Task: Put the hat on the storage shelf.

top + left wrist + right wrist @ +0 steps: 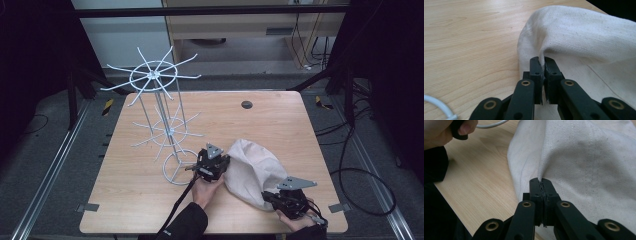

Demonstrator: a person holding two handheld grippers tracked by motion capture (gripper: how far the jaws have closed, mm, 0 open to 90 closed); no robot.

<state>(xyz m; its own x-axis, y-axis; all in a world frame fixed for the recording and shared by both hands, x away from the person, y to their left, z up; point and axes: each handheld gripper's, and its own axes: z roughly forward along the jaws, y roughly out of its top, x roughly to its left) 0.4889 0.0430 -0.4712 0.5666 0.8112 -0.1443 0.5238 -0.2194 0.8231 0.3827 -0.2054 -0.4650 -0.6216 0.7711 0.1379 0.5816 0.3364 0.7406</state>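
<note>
Cream cloth bag (255, 167) lies on table (280, 120), front right, beside white wire rack (162, 117). Left claw (223, 165) pinches its left edge; right claw (268, 196) pinches its near edge.

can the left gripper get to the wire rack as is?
Probably not yet. The left gripper is shut on the cloth bag, as is the right gripper. The wire rack stands just beside it, nothing between; it must let go first.
</note>
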